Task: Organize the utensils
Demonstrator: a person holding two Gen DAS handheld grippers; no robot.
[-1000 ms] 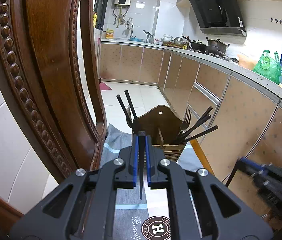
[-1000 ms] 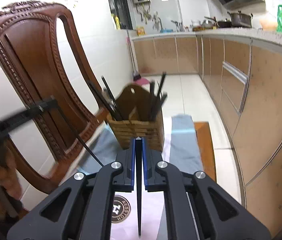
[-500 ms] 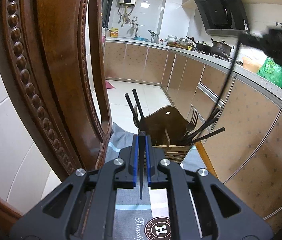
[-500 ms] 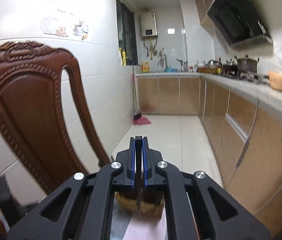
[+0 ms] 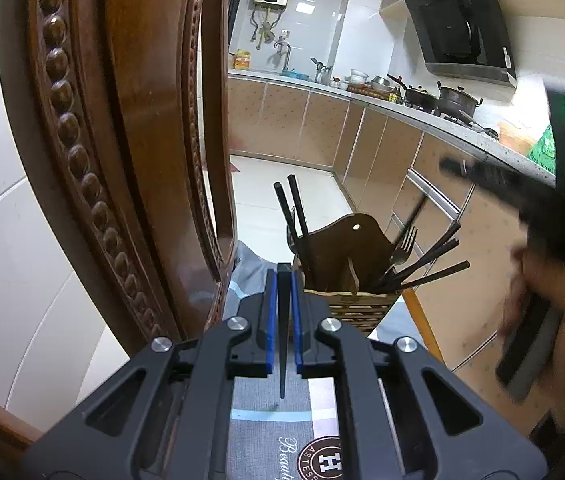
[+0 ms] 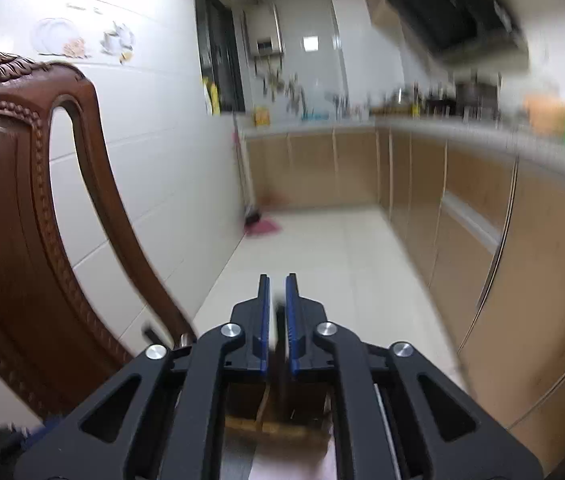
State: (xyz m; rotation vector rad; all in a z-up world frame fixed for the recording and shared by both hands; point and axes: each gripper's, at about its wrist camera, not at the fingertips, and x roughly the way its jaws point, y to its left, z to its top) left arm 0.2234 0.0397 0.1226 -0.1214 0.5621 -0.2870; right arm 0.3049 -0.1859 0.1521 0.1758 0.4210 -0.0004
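Observation:
A wooden utensil holder [image 5: 348,276] stands on a patterned cloth [image 5: 278,432], with black chopsticks [image 5: 296,220] in its left side and chopsticks and a fork [image 5: 402,246] in its right. My left gripper [image 5: 282,276] is shut on a black chopstick [image 5: 282,332], just short of the holder. My right gripper [image 6: 276,284] hovers over the holder [image 6: 278,420] with a dark chopstick [image 6: 280,320] between its slightly parted pads. It also shows blurred in the left wrist view [image 5: 522,200], high at the right.
A carved wooden chair back [image 5: 122,140] stands close on the left and also shows in the right wrist view [image 6: 22,220]. Kitchen cabinets [image 5: 442,208] and a countertop with pots run along the right. Tiled floor [image 6: 322,248] lies beyond the table.
My right gripper has risen and come over the holder, pitching up, and its pads have parted slightly. My left gripper has edged a little closer to the holder, still holding its chopstick.

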